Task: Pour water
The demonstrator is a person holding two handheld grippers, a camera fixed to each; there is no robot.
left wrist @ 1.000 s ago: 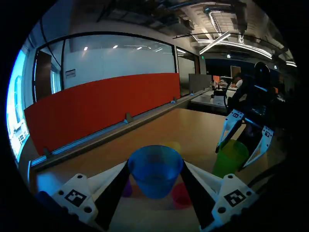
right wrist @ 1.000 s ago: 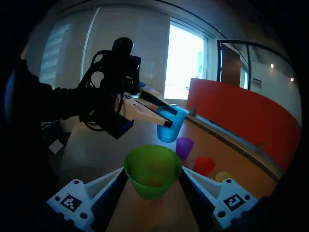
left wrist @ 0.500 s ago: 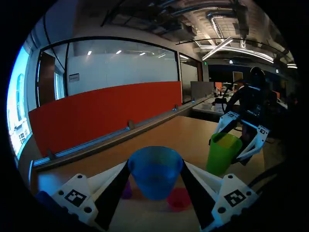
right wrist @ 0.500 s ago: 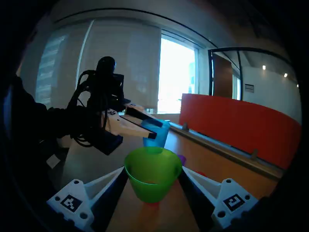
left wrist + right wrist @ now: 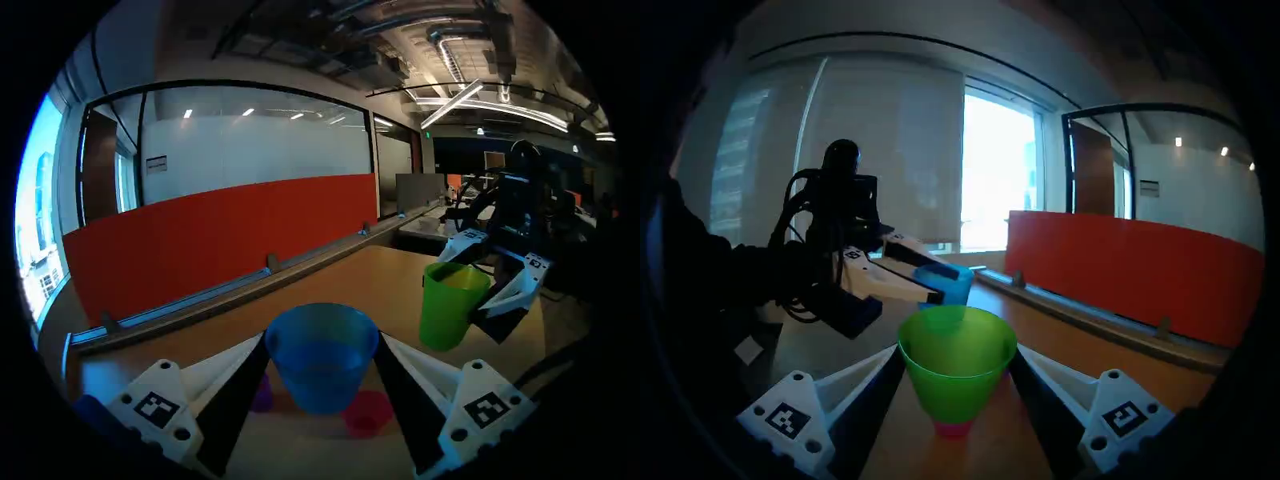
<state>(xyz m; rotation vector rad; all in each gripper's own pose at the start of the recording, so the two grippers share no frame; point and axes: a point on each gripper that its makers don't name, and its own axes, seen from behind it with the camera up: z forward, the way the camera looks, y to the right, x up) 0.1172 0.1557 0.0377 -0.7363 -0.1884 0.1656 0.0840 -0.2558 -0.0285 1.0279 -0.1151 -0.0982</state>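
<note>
In the left gripper view my left gripper (image 5: 322,350) is shut on an upright blue cup (image 5: 322,378). To its right, an upright green cup (image 5: 448,308) is held off the wooden table (image 5: 376,276) by my right gripper (image 5: 483,272). In the right gripper view my right gripper (image 5: 956,352) is shut on that green cup (image 5: 956,388). Just behind the green cup's rim and slightly left is the blue cup (image 5: 952,285), gripped by my left gripper (image 5: 942,282). I cannot tell whether either cup holds water.
A red cup (image 5: 366,412) and a purple cup (image 5: 262,394) stand on the table under the blue cup; the red cup (image 5: 954,430) also peeks out below the green one. A red partition (image 5: 216,232) runs along the table's far edge. A dark sleeve (image 5: 728,276) holds the left gripper.
Both grippers have risen and levelled out. The green cup has come up and closer to the blue cup, which now sits just behind the green cup's rim.
</note>
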